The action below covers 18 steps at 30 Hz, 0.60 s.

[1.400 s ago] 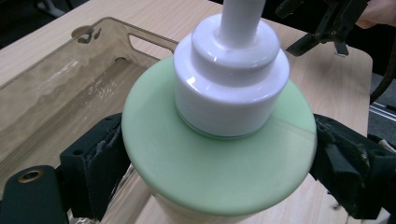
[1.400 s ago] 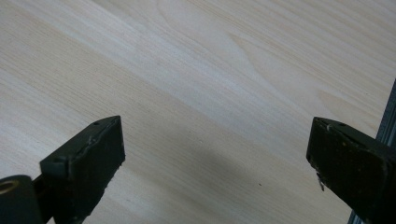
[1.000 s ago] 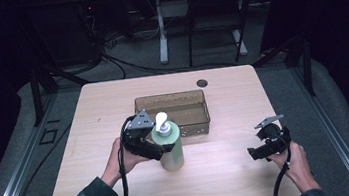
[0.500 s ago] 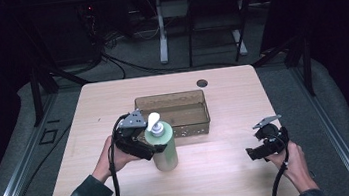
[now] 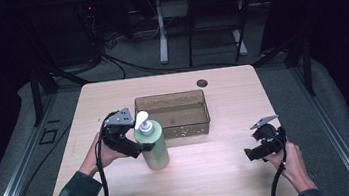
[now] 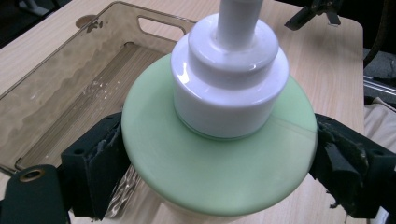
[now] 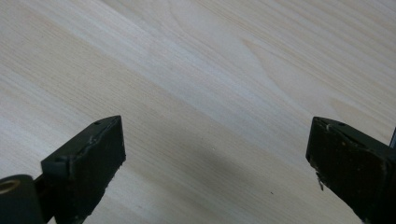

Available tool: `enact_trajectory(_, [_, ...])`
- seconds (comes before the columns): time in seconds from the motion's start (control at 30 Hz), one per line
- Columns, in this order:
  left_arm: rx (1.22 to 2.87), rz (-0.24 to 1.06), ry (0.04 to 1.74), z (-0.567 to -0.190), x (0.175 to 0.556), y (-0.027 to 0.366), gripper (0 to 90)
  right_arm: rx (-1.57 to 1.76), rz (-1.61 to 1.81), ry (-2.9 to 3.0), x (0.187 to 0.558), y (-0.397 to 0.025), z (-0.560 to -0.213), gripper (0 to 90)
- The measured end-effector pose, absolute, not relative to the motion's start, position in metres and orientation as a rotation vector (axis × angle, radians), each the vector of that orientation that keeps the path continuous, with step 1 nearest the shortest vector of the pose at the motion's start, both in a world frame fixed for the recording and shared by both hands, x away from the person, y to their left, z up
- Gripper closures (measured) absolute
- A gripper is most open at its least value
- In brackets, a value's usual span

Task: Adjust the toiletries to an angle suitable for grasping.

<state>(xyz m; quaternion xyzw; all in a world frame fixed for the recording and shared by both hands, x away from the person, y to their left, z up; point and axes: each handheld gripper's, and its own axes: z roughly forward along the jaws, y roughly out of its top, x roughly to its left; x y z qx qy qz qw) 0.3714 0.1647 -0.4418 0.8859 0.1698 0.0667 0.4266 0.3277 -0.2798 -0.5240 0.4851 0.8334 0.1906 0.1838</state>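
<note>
Since a second ago, the left gripper (image 5: 137, 144) has drawn the pump bottle (image 5: 153, 150) a little toward the table's left edge and near edge, away from the tray's (image 5: 201, 124) front wall; the right gripper (image 5: 255, 152) has barely shifted.

In the left gripper view the jaws are clamped on the pump bottle's (image 6: 219, 154) green shoulder, one pad on each side, just below the white collar. It stands upright on the table (image 5: 232, 176), just in front of the clear tray's near left corner, long axis vertical, the pump head pointing toward the left gripper.

Smooth rounded plastic will likely be slippery, and liquid inside would make it bottom-heavy, so a grip around the body below the shoulder seems safest.

The right gripper's (image 7: 215, 177) jaws stand wide apart over bare wood near the right front corner.
</note>
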Motion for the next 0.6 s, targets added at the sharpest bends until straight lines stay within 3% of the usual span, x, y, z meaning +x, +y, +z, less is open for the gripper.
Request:
enact_trajectory(0.33, [2.174, 0.199, 0.498, -0.443, 0.365, 0.168, 11.6, 1.384, 0.544, 2.358, 0.328, -0.281, -0.525, 4.7])
enact_trajectory(0.5, [2.1, 0.264, 0.609, -0.444, 0.351, 0.17, 2.6, 1.399, 0.528, 2.365, 0.328, -0.282, -0.527, 4.7])
enact_trajectory(0.6, [2.083, 0.325, 0.683, -0.445, 0.344, 0.168, 2.8, 1.411, 0.531, 2.366, 0.328, -0.283, -0.527, 4.9])
